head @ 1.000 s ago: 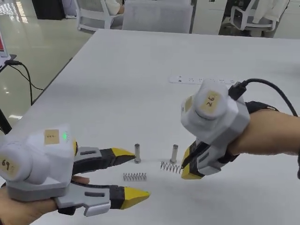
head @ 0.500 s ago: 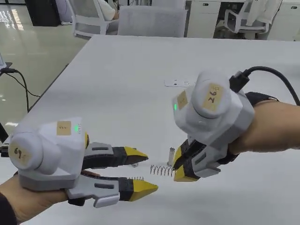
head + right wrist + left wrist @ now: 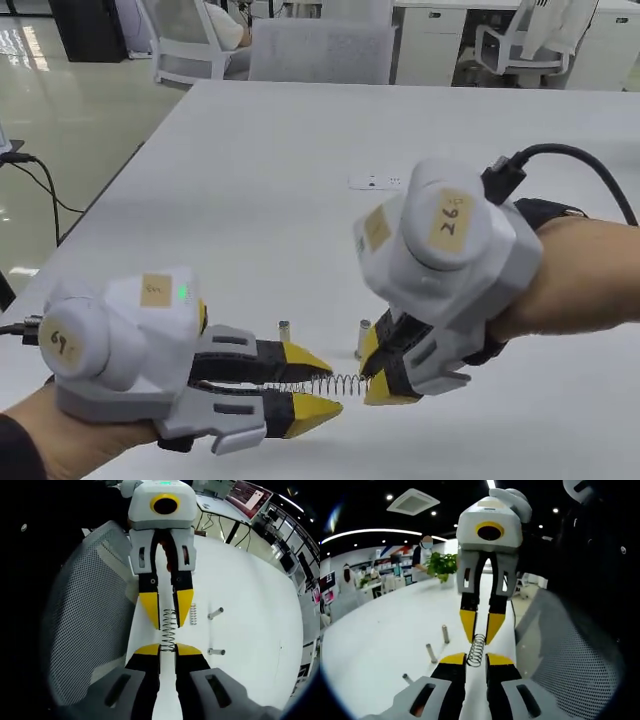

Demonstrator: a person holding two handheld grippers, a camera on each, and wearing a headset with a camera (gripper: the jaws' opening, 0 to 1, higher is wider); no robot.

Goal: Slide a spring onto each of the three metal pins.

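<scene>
Your right tool [image 3: 376, 372] is clamped on one end of the coil spring [image 3: 342, 383]. Your left tool [image 3: 328, 384] brackets the other end; you cannot tell whether it grips. The spring spans both tools, near an upright metal pin [image 3: 364, 337] on the smooth white surface [image 3: 300, 180]. Risk: an uneven pull probably bends or ejects the thin, springy wire.

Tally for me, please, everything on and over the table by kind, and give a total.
Spring: 2
Metal pin: 3
Gripper, left gripper and right gripper: 2
Power strip: 1
Total: 8
</scene>
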